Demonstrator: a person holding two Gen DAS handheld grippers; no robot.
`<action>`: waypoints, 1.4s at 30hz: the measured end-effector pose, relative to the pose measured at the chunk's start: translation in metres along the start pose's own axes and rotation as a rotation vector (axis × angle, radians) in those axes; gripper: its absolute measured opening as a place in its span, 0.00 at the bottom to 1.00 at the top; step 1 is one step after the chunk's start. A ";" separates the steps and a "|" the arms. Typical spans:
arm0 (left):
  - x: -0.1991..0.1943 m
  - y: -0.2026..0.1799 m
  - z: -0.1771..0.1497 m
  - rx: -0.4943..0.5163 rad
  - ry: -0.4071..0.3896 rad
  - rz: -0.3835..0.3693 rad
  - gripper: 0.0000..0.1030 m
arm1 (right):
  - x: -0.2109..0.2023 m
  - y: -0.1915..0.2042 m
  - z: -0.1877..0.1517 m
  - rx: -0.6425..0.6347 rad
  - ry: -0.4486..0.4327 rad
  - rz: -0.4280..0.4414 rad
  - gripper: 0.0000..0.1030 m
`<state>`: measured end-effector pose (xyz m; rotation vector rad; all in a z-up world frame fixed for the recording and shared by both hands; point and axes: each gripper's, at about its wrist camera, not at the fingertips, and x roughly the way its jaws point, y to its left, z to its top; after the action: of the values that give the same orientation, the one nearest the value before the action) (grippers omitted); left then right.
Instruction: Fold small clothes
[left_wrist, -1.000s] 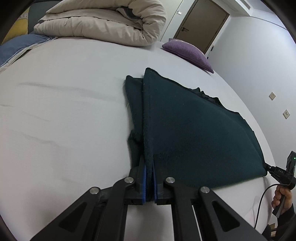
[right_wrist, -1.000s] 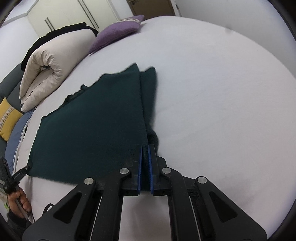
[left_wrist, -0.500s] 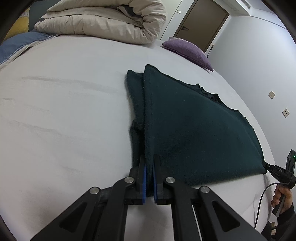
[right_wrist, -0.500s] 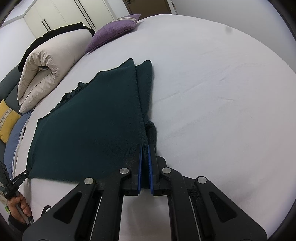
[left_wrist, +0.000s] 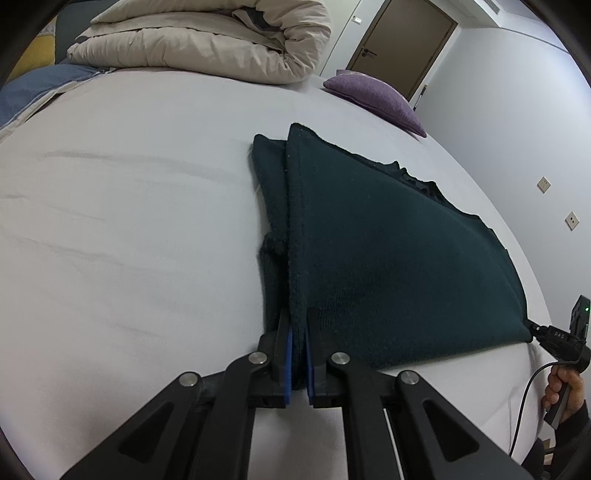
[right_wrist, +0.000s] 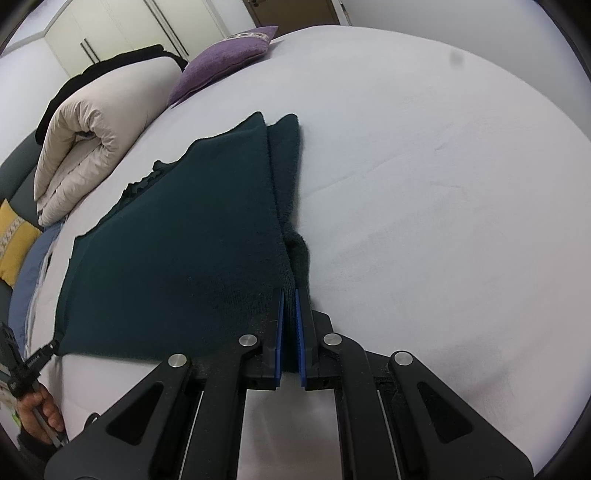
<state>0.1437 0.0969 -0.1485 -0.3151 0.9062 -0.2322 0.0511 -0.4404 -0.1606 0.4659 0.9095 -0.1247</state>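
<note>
Duvet (left_wrist: 207, 40) and cushion (left_wrist: 373, 96) lie beyond the sweater (left_wrist: 388, 251), stretched sideways between left gripper (left_wrist: 298, 332) and right gripper (right_wrist: 289, 295), each clamped on a corner.

The dark green garment (left_wrist: 388, 251) clamped in the left tongs (left_wrist: 297, 350) looked fuzzy and matt. The bedsheet (left_wrist: 129, 221) beside them was smooth cloth; the tongs' arms were matt black plastic.

Both wrist views low, close over bed (left_wrist: 129, 221), facing across garment (left_wrist: 388, 258) (shared) from opposite corners.
</note>
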 end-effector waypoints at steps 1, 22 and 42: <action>0.000 0.000 0.000 0.000 0.000 -0.003 0.08 | -0.001 0.000 0.000 0.001 0.001 0.004 0.05; 0.041 -0.116 0.115 0.230 -0.139 0.039 0.42 | 0.071 0.169 0.101 -0.004 0.103 0.434 0.31; 0.070 -0.071 0.098 0.105 -0.061 0.089 0.42 | 0.053 -0.025 0.111 0.544 -0.226 0.209 0.11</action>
<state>0.2592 0.0244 -0.1169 -0.1838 0.8422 -0.1865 0.1574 -0.5072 -0.1526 1.0270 0.5916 -0.2310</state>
